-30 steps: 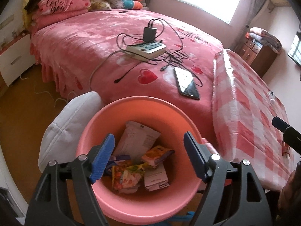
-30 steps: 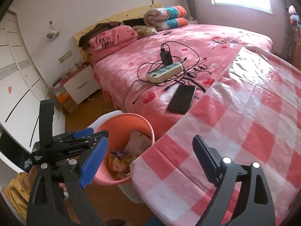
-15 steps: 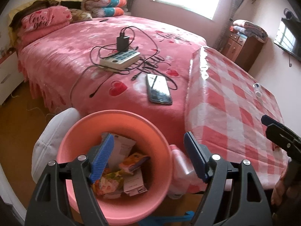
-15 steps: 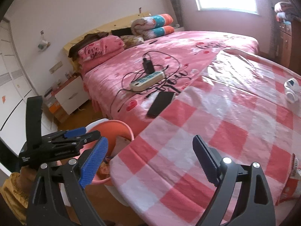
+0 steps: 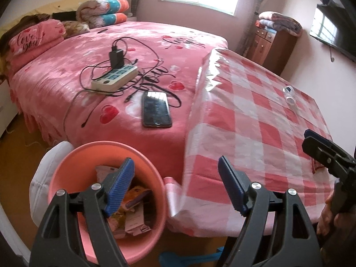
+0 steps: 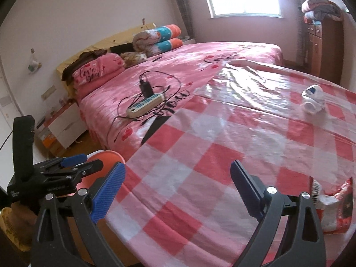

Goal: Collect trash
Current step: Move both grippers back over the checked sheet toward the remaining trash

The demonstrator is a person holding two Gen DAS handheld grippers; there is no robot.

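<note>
Right wrist view: right gripper point(image 6: 176, 189) hovering over checked tablecloth point(image 6: 222, 146), fingers point(image 6: 247, 191) spread wide, gripping nothing. Left wrist view: left gripper point(image 5: 176, 189) likewise gaping and empty, hanging above pink bin point(image 5: 66, 166), near table edge.

Step in hand, by judgement: reaching for red snack wrapper point(image 6: 336, 204), lying just right of right gripper near table's front edge. Advising a swing right, keeping fingers apart, straddling crumpled upper edge, pinching foil rather than cloth underneath.

Wrapper looking red and glossy, creased, white printed panel showing; likely light and slippery. White crumpled piece point(image 6: 312, 99) sitting well apart, farther across table. Bin already holding several packets point(image 5: 135, 213). Phone point(image 5: 156, 109) and power strip point(image 5: 114, 79) lying on bed.
</note>
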